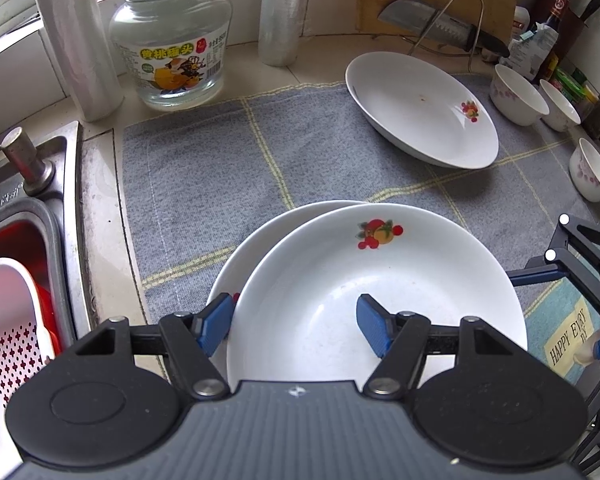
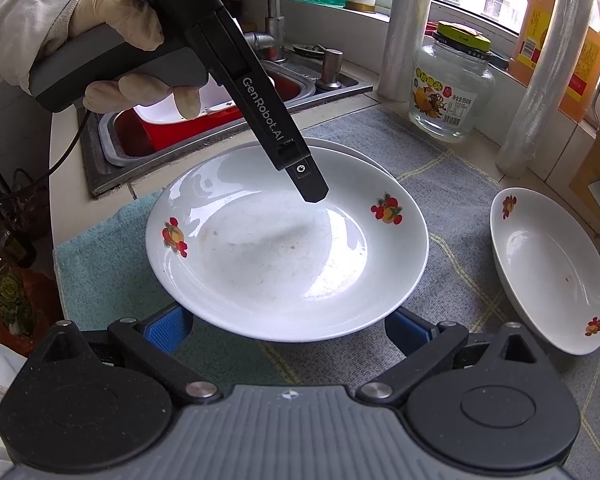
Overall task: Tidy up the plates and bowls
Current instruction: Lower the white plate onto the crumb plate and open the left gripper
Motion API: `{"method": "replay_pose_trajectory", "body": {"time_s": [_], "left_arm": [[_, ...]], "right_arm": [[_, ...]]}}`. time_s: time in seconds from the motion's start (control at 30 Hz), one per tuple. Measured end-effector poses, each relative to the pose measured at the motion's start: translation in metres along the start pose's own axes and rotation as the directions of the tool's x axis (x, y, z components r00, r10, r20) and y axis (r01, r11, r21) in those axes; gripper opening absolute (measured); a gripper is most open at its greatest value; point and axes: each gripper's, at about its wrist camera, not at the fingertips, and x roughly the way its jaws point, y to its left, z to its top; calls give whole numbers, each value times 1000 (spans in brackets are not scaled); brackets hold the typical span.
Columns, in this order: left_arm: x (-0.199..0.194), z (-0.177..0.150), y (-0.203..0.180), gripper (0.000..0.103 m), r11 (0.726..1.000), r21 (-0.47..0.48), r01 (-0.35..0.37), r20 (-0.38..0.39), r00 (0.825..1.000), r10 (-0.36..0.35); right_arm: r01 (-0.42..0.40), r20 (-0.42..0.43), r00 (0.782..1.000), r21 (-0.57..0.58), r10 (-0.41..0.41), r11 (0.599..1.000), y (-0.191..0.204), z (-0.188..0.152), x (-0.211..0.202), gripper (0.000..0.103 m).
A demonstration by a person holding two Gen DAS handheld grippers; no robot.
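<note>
While the left gripper (image 1: 296, 326) straddled the top plate's (image 1: 380, 292) rim, fingers open, stacking looked underway (right gripper (image 2: 288, 330) open, empty); next, fetch the far plate (image 1: 420, 108), upper right.

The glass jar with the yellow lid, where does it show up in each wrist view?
Left wrist view: the glass jar stands upper left, behind the grey cloth.
Right wrist view: the glass jar stands upper right, by the window.
Shared landmark: the top plate of the near stack.
</note>
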Motion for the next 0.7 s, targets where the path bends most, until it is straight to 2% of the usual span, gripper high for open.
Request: {"method": "replay_pose_trajectory", "body": {"time_s": [0.37,0.6,0.7], "left_arm": [[-6,0,0,67,999,14,-31,14,999,31],[-8,-1,1,75,998,23,-59,29,998,58],[-8,-1,3,76,998,15,-53,32,998,52]], "right_arm": [[16,8,1000,-15,-15,1000,2,-2,-2,103],[13,19,1000,-34,-13,999,5,-2,-4,103],[10,17,1000,-24,-9,1000,3,-2,-3,103]]}}
